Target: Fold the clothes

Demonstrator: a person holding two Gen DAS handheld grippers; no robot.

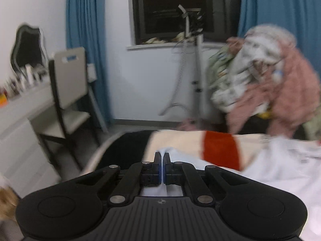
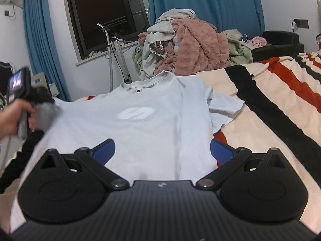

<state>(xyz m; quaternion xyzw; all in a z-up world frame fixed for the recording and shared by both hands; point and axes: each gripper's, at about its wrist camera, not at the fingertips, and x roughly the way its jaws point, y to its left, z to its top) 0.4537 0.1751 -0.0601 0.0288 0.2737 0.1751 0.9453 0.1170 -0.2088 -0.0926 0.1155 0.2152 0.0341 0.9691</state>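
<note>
- Left wrist view: the left tool (image 1: 162, 157) has its jaws pressed together on a pinch of the pale blue T-shirt (image 1: 270, 166), with fabric running between the blue pads and back under the tool.
- Ahead of that tool lies the striped blanket (image 1: 220, 148) on the bed; farther off to its right stands a pile of clothes (image 1: 270, 80).
- Right wrist view: the right tool (image 2: 162, 150) hangs with jaws spread wide and nothing between them, just above the shirt's lower part.
- T-shirt (image 2: 140, 124) lies face-up ahead of the right tool, collar at the far end, one sleeve folded inward on the tool's right.
- To the far left of the right tool, a hand (image 2: 14, 118) holds the left tool (image 2: 43, 105) at the shirt's edge.
</note>
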